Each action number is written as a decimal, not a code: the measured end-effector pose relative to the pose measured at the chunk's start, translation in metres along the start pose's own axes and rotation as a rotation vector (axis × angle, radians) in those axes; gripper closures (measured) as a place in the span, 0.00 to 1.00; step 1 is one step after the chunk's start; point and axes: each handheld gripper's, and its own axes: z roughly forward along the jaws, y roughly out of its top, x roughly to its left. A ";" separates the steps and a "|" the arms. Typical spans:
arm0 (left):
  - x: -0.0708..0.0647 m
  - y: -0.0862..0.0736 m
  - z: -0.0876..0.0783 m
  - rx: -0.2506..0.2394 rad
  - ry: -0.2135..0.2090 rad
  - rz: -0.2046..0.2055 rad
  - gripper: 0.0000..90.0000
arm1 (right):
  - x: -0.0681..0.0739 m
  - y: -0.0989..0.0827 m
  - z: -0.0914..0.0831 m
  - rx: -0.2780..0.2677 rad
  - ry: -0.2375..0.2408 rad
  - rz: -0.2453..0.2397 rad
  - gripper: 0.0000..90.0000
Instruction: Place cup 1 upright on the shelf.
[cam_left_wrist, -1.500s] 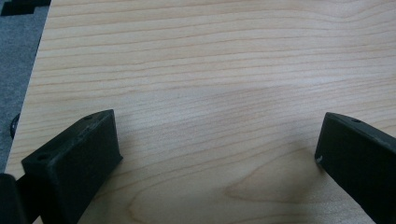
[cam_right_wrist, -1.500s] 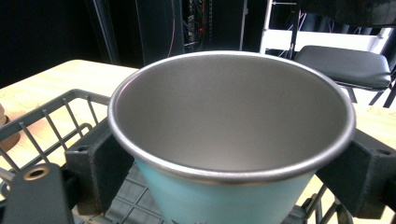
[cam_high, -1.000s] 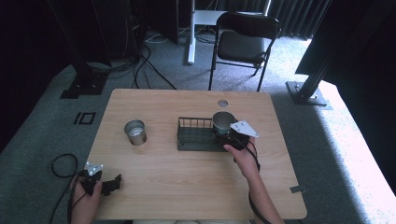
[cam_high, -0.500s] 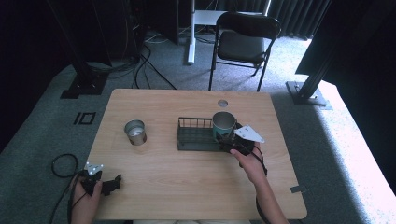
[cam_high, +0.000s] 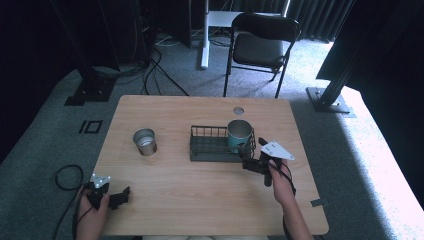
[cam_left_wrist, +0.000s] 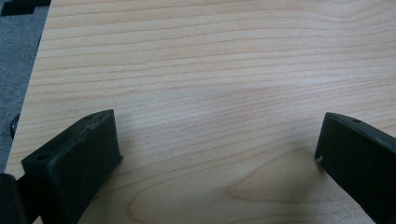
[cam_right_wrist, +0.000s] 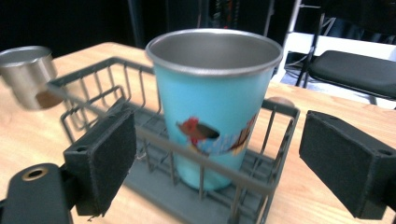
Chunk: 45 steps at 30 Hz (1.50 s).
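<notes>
The teal cup (cam_right_wrist: 212, 100) stands upright in the right end of the dark wire basket (cam_high: 210, 148), which sits near the middle of the desk (cam_high: 200, 205). The right gripper (cam_high: 251, 157) is just beside the basket's right end, its jaws spread wide and holding nothing; in the right gripper view they flank the cup with clear gaps on both sides, the basket's near rail crossing in front of the cup's lower half.

From here the main risk seems to be that rail. If the jaws push forward low, they would likely strike the wire and shove the light basket across the desk, perhaps tipping the tall cup inside it. A careless sideways swing could clip the cup's rim and topple it against the basket wall.

The steel cup (cam_high: 144, 141) stands well apart, toward the left edge, and looks safe from either gripper. The left gripper (cam_high: 116, 196) rests at the near left corner of the desk, jaws spread over bare wood, so close to the edge that a slip could take it off.

The cup's base is screened by the basket wires, so whether it sits flat on the basket floor is hard to tell. The printed picture on its side is too blurred to make out.
</notes>
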 end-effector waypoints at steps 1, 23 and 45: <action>0.000 0.000 0.000 0.000 0.000 0.000 0.00 | 0.000 -0.001 -0.002 0.004 0.000 -0.002 0.12; 0.000 0.000 0.000 0.001 0.000 0.001 0.00 | -0.029 -0.046 -0.042 0.115 0.084 -0.003 0.12; 0.000 0.000 0.000 0.001 0.000 0.001 0.00 | -0.041 -0.091 -0.068 0.321 0.172 -0.021 0.12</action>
